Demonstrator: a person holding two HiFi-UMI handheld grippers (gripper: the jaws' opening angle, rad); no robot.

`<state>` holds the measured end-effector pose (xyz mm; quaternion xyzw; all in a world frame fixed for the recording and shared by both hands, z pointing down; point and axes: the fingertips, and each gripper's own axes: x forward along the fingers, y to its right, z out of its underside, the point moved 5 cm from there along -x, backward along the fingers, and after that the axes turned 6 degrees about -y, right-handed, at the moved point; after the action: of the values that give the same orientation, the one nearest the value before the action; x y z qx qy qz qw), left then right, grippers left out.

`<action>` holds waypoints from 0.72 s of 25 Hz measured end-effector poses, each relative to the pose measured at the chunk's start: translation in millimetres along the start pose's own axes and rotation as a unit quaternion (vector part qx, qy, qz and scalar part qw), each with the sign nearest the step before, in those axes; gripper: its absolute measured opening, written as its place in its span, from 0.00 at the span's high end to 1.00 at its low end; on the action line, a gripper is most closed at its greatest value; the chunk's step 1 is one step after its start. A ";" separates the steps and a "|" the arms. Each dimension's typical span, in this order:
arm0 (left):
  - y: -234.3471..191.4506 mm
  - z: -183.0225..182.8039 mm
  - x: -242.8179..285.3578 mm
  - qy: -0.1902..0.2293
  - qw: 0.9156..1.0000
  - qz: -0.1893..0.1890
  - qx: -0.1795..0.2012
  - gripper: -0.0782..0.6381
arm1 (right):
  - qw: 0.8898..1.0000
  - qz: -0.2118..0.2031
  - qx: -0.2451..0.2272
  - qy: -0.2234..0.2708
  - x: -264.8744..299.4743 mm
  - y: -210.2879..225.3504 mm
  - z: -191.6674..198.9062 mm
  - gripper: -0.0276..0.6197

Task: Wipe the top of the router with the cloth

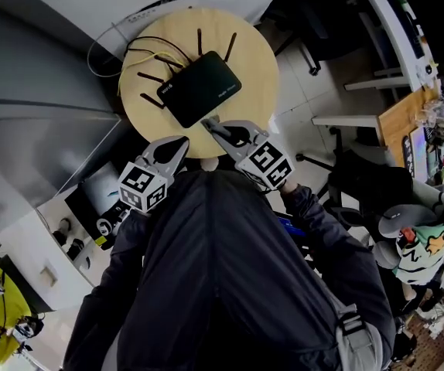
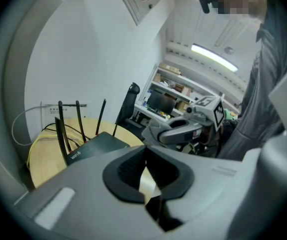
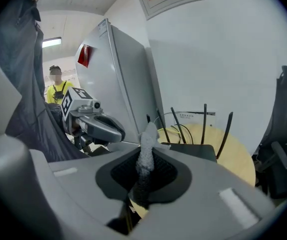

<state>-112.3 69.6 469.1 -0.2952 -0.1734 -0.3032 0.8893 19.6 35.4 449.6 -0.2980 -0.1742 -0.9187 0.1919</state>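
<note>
A black router [image 1: 200, 87] with several upright antennas lies on a round wooden table [image 1: 261, 60]. Both grippers hover at the table's near edge, just short of the router. My right gripper [image 1: 213, 127] is shut on a grey fuzzy cloth [image 3: 146, 151], which stands up between its pads, and the router [image 3: 193, 150] lies just beyond it. My left gripper [image 1: 179, 144] is to its left and shut with nothing held. In the left gripper view the router [image 2: 96, 144] lies ahead to the left.
Yellow and black cables [image 1: 148, 52] trail off the router's back toward a wall socket. A grey cabinet [image 3: 113, 84] stands left of the table, a black office chair [image 3: 283, 134] to its right. Desks [image 1: 408, 45] fill the right side. A person in a yellow vest [image 3: 58, 86] stands behind.
</note>
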 end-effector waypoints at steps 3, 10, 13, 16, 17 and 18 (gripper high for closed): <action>-1.2 2.8 -5.9 0.002 1.000 0.014 0.008 0.89 | 1.000 0.011 -0.001 0.004 -0.6 -18.0 -2.0 0.91; -1.7 2.3 -13.7 0.011 0.999 0.045 0.029 0.89 | 1.000 0.026 -0.010 0.000 4.5 -38.4 -7.2 0.91; -0.6 1.0 -12.9 0.013 0.998 0.054 0.032 0.89 | 0.999 0.033 -0.019 0.000 3.0 -42.5 -10.9 0.91; -0.1 0.1 -12.7 0.016 0.998 0.060 0.033 0.89 | 0.999 0.038 -0.019 -0.001 1.9 -43.5 -11.8 0.91; 0.1 -0.3 -12.6 0.016 0.997 0.061 0.034 0.89 | 0.999 0.039 -0.018 -0.001 1.2 -43.4 -11.9 0.91; 0.3 -0.7 -12.6 0.016 0.997 0.063 0.035 0.89 | 0.999 0.041 -0.018 -0.001 0.5 -43.3 -12.3 0.91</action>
<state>-121.6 74.9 462.3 -0.2695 -0.1507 -0.2455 0.9189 -6.4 67.4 431.6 -0.3095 -0.1457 -0.9126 0.2239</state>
